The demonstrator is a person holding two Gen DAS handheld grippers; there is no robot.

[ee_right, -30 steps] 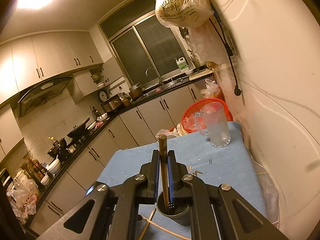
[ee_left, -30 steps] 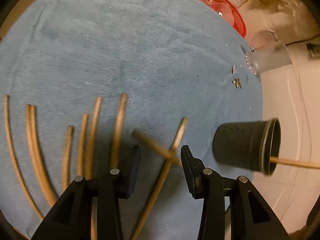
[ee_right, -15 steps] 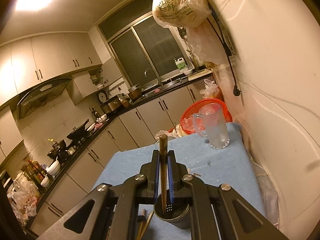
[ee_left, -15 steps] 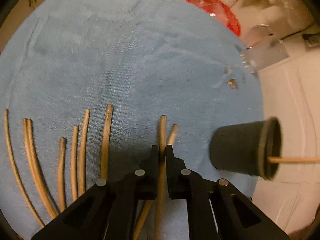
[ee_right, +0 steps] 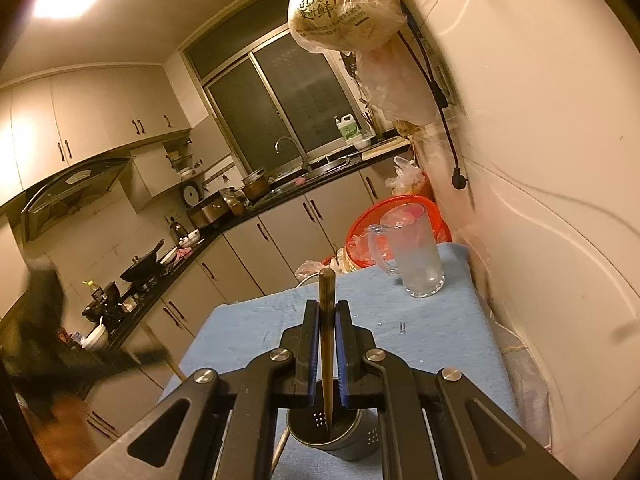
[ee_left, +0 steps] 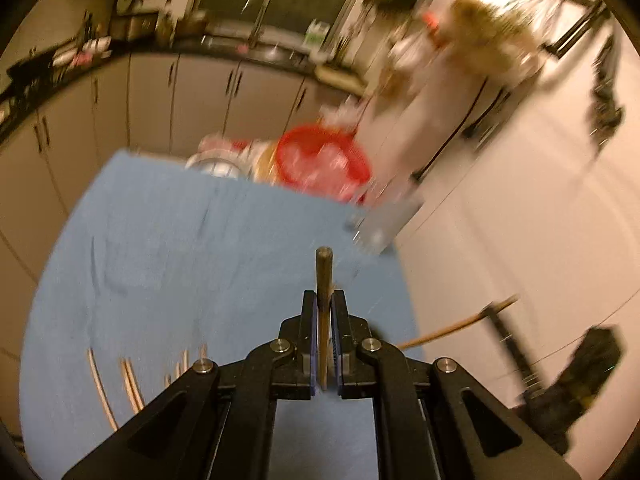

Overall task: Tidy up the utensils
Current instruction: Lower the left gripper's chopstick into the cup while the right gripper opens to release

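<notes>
My left gripper (ee_left: pixel 324 300) is shut on a brown wooden chopstick (ee_left: pixel 324 272), held up well above the blue cloth (ee_left: pixel 160 240); the view is blurred. Several more chopsticks (ee_left: pixel 128 376) lie on the cloth at lower left. My right gripper (ee_right: pixel 327 308) is shut on another chopstick (ee_right: pixel 326 292), whose thin tip points down into the dark perforated metal cup (ee_right: pixel 360 440) standing just below it. In the left wrist view that right gripper (ee_left: pixel 588 364) is a dark blur at the right, its chopstick (ee_left: pixel 460 324) sticking out leftward. The cup is hidden in the left wrist view.
A clear plastic pitcher (ee_right: pixel 416 256) stands at the cloth's far right corner, with a red basket (ee_right: pixel 400 208) behind it. A white wall (ee_right: pixel 540 200) runs close along the right side. A filled plastic bag (ee_right: pixel 344 4) hangs overhead. Kitchen cabinets and counter lie beyond.
The left gripper closed on a chopstick lying on the cloth, then lifted it high and tipped up, so the kitchen now shows. The right gripper kept still over the cup.
</notes>
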